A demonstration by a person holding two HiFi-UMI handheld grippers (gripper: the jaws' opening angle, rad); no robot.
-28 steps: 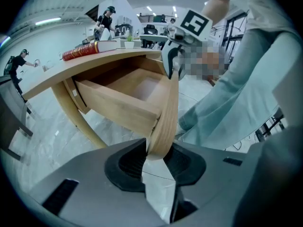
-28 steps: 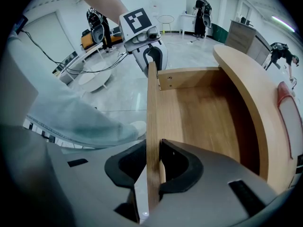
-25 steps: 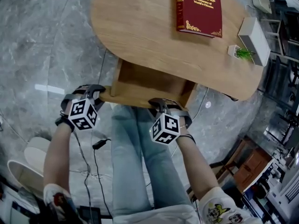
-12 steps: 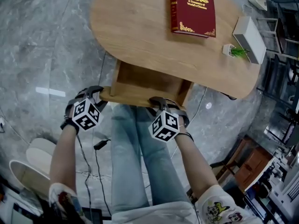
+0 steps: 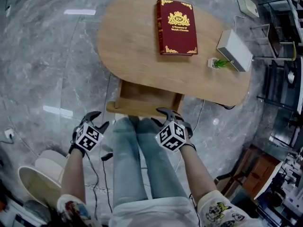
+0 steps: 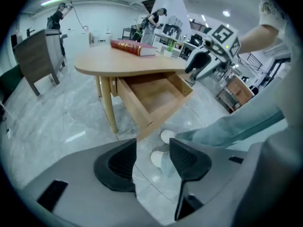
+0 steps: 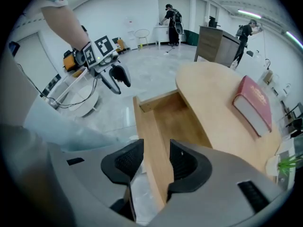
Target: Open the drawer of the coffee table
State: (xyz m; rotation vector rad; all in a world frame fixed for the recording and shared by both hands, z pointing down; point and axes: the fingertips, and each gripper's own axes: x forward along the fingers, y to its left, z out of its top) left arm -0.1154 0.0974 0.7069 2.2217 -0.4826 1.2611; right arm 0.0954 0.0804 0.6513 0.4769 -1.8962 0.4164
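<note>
The oval wooden coffee table [image 5: 132,46] has its drawer [image 5: 142,102] pulled out toward me, empty inside [image 6: 158,96]. My left gripper [image 5: 98,120] hangs off the drawer's left front corner, apart from it. Its jaws [image 6: 152,157] have just been opening and hold nothing; only floor and shoes show between them. My right gripper [image 5: 163,116] is raised by the drawer's right front end. Its jaws [image 7: 156,162] have also just been opening, and the drawer's front board [image 7: 152,145] shows in the gap below them.
A red book [image 5: 176,26], a white box [image 5: 234,50] and a small green plant [image 5: 217,63] sit on the tabletop. The person's legs in jeans [image 5: 137,164] stand right before the drawer. Cables and a white round stand [image 5: 38,174] lie on the floor at left.
Both grippers have let go of the drawer's front board, opened, and lifted up and back toward the person. The drawer stays pulled out.
</note>
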